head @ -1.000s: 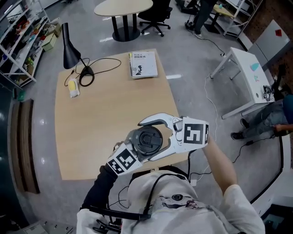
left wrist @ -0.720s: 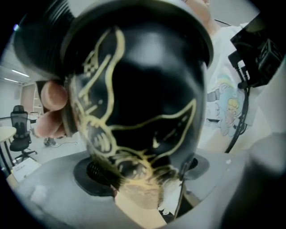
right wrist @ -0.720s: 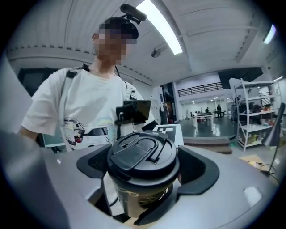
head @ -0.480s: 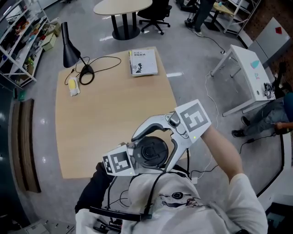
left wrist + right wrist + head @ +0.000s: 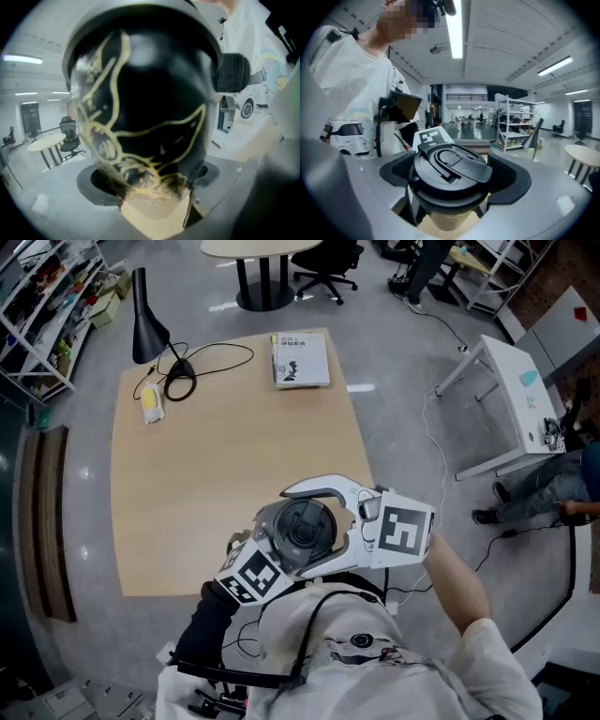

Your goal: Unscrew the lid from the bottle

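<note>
Bottle place: the bottle (image 5: 140,93) is held in the air close to the person, over the near edge of the counter (image 5: 206,474), and does not rest on it.
Long axis: about upright. The head view looks almost straight down on the lid (image 5: 302,526), so the axis of turning runs up toward that camera.
Left gripper: the left gripper (image 5: 150,183) comes in from the left and lower. Its jaws are closed on the black body with the yellow drawing, below the lid.
Right gripper: the right gripper (image 5: 452,178) comes in from the opposite side and higher. Its jaws stand wide but pinch the lid, one dark pad against each side of the rim.
Lid state: it sits flat on the bottle with no gap that I can see, so I judge the unscrewing as not finished.
Key relation: the lid lies between the right jaws and the body between the left jaws, both on one upright axis. The twist should go around this axis with the right hand, while the left keeps the body from following.
</note>
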`<action>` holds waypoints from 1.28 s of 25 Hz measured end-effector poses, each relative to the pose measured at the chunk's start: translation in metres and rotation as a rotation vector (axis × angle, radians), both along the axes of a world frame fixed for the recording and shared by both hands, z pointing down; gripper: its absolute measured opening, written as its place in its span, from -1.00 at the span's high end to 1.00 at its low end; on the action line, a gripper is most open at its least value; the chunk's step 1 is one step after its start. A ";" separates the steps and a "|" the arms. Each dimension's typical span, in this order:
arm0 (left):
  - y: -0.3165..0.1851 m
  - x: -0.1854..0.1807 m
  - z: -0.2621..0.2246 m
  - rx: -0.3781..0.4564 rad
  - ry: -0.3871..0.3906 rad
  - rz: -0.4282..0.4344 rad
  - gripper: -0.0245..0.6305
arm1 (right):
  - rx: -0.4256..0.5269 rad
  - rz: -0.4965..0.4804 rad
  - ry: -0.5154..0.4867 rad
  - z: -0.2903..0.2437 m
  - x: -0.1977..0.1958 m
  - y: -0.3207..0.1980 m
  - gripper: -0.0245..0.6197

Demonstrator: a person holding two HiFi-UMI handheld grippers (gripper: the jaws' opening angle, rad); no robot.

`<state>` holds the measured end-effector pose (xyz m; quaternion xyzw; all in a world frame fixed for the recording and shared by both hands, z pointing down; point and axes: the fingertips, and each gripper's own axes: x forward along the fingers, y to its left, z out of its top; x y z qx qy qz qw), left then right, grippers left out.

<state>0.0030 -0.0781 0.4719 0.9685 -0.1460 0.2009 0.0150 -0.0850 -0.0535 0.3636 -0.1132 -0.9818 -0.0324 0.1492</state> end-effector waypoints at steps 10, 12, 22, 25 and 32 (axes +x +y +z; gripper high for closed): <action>0.070 0.024 -0.025 -0.058 0.096 0.410 -0.31 | -0.210 -0.399 -0.167 -0.063 0.010 0.033 -0.57; 0.053 0.018 -0.022 -0.067 0.135 0.305 -0.32 | -0.187 -0.180 -0.224 -0.072 0.006 -0.003 -0.57; -0.100 -0.203 -0.003 0.025 0.187 -1.030 -0.32 | 0.123 1.119 -0.228 0.012 0.104 -0.157 -0.57; -0.099 -0.220 -0.006 0.046 0.165 -1.075 -0.32 | 0.144 1.161 -0.209 0.024 0.106 -0.155 -0.57; -0.065 -0.201 -0.019 0.097 0.128 -1.093 -0.32 | 0.080 1.206 -0.212 0.049 0.127 -0.138 -0.57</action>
